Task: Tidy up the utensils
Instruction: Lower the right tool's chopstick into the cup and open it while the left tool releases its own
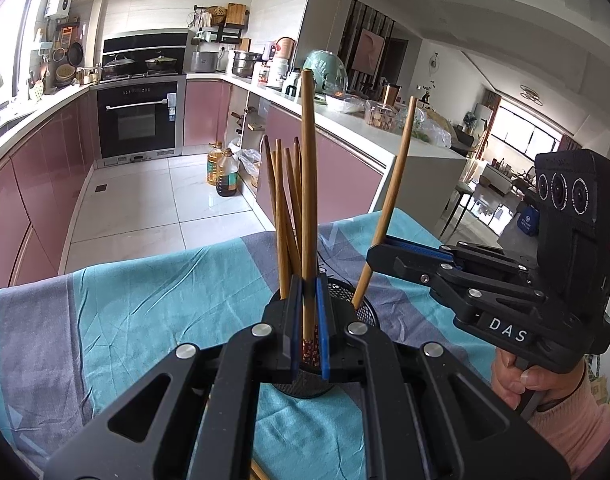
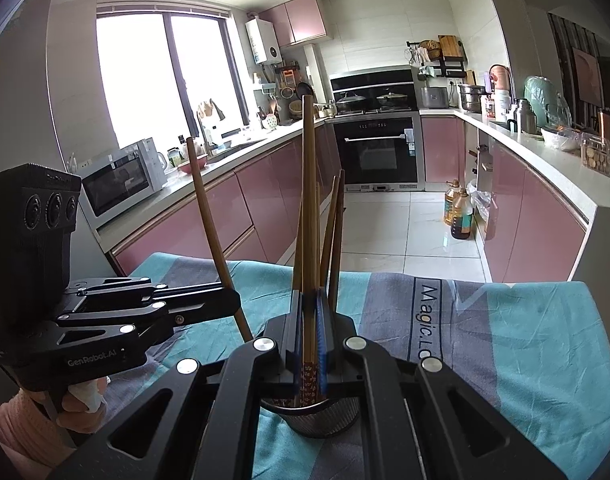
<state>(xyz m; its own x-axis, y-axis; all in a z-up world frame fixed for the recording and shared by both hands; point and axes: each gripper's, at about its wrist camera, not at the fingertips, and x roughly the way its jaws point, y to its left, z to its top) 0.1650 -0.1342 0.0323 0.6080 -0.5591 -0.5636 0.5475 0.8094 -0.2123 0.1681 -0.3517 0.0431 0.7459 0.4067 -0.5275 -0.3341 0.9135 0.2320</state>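
Note:
A black mesh utensil cup (image 1: 347, 292) stands on the teal and grey cloth (image 1: 145, 300) with several wooden chopsticks (image 1: 283, 216) upright in it. My left gripper (image 1: 308, 284) is shut on a tall chopstick (image 1: 309, 168) whose patterned lower end reaches into the cup. My right gripper (image 1: 375, 250) comes in from the right, shut on a slanted chopstick (image 1: 399, 176) that dips into the cup's far rim. In the right wrist view the right gripper (image 2: 309, 296) clamps its chopstick (image 2: 309, 184) over the cup (image 2: 325, 416). There the left gripper (image 2: 235, 300) holds the other chopstick (image 2: 209, 220).
One more chopstick (image 1: 259, 472) lies on the cloth near the lower edge. The table's far edge (image 1: 185, 250) drops to a white tiled floor with oil bottles (image 1: 225, 176). Pink cabinets (image 2: 265, 200) and an oven (image 2: 379, 156) stand beyond. A hand (image 1: 545, 384) grips the right gripper's handle.

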